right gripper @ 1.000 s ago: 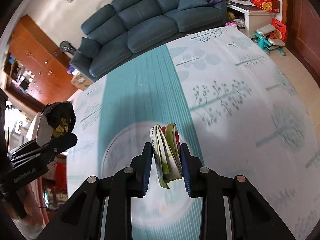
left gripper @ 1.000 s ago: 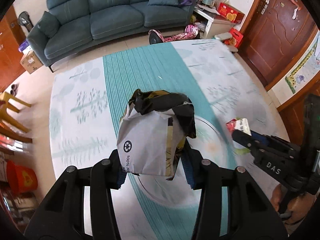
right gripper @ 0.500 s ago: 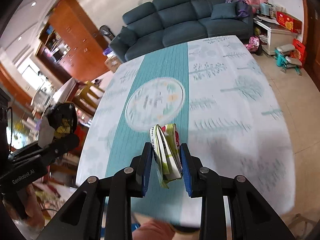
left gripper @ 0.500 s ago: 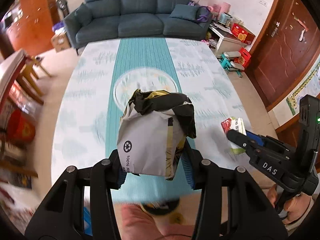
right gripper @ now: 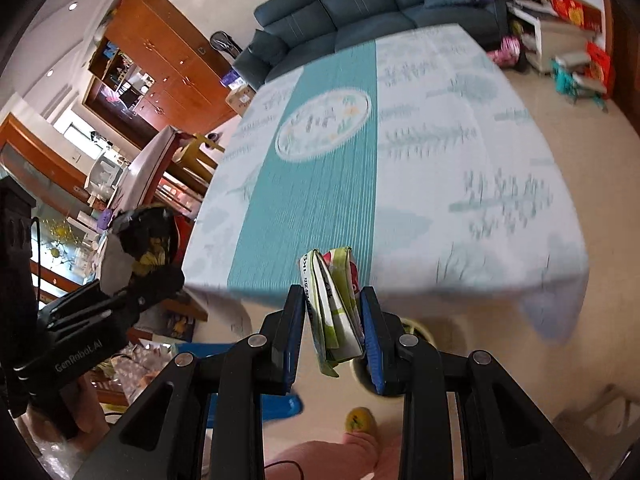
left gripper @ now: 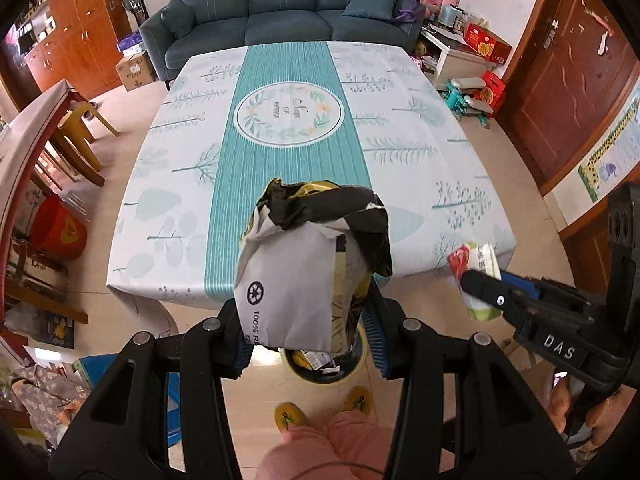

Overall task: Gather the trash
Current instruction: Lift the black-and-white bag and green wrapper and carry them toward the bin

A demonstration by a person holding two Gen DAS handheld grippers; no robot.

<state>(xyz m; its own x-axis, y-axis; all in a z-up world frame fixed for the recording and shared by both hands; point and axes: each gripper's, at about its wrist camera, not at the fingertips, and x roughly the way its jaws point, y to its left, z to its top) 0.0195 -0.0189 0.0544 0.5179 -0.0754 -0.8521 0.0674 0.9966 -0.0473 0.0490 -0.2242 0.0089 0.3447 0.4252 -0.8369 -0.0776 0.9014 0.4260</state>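
Observation:
My left gripper (left gripper: 308,332) is shut on a crumpled white, black and yellow wrapper (left gripper: 304,264) and holds it in the air in front of the table's near edge. Right under it stands a round trash bin (left gripper: 320,368) on the floor, with trash inside. My right gripper (right gripper: 332,332) is shut on a folded green, white and red packet (right gripper: 332,304). It also shows in the left wrist view (left gripper: 478,276), to the right. The bin's pale rim (right gripper: 416,330) peeks out behind the right fingers.
The table (left gripper: 288,152) with a teal and white cloth lies ahead. A dark sofa (left gripper: 280,4) stands behind it. The person's feet in yellow slippers (left gripper: 360,398) stand by the bin. A red bucket (left gripper: 58,228) and wooden chairs are at the left.
Both grippers have pulled back from over the table to beyond its near edge, each still holding its trash. The bin and the person's feet have come into view below.

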